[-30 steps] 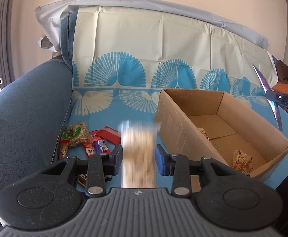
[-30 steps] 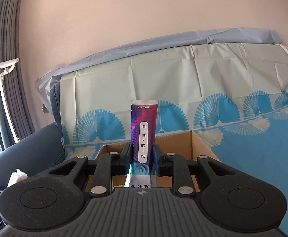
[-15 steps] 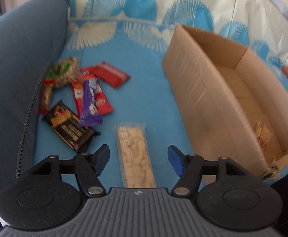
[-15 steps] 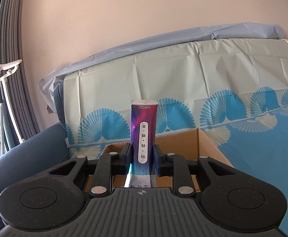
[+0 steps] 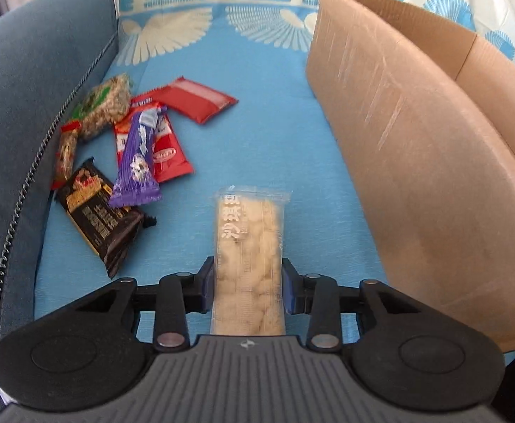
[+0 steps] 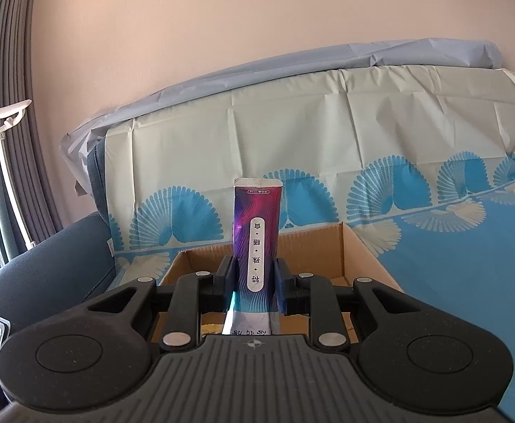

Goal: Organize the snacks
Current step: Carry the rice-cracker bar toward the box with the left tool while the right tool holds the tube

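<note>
The left claw points down at the blue patterned cover on the sofa seat, and its jaws are closing on a clear packet of pale crackers. Both pads sit flush against the packet's long edges, so it is grasping that packet, which runs straight ahead from the claw over the cover. Whether the packet's far end rests on the cover or hangs just above it, I cannot tell.

Ahead and to the left of this claw lies a loose heap of snacks: a black bar nearest, a purple wrapper lying over a red packet, another red packet farther off, and a green-labelled nut bar against the blue sofa arm. To the claw's right stands the cardboard box, close by, its near wall towering over the packet.

The right claw is clenched on a purple stick sachet, held upright between the pads. The same cardboard box sits open just beyond and below it, and the cream-and-blue sheet drapes the sofa back behind.
</note>
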### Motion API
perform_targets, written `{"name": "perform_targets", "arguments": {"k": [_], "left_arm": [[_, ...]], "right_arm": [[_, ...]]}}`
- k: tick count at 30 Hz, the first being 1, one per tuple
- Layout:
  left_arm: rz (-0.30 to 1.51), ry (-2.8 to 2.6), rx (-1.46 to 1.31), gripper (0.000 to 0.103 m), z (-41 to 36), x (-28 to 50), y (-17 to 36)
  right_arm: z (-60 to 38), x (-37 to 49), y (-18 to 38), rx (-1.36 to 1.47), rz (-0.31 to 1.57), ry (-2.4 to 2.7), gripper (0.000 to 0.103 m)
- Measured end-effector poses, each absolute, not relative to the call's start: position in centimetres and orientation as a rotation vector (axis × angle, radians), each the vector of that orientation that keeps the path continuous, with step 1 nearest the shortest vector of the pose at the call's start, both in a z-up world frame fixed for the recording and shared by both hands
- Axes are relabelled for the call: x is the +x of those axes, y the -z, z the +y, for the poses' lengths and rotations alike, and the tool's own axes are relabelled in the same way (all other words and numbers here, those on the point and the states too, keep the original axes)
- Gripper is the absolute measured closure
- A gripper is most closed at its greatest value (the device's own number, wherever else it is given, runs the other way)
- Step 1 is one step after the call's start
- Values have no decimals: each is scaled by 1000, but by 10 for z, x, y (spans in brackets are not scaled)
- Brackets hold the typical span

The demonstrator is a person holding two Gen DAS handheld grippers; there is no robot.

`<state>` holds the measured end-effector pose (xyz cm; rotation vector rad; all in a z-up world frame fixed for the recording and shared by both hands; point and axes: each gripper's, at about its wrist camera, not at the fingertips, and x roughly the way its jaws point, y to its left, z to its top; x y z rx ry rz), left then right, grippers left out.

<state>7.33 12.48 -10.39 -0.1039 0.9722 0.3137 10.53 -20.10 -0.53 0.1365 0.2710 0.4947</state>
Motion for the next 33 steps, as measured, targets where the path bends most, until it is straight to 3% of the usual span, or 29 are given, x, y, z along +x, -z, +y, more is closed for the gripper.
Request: {"name": "perform_targets", "arguments": {"k": [22, 33], "left_arm": [[651, -338, -185, 63, 130, 50, 13], [488, -206, -138, 63, 84, 78, -44]], "right_arm": [[-187, 118, -7, 71, 261, -443, 79], [-190, 126, -21, 30, 237, -424, 79]]}}
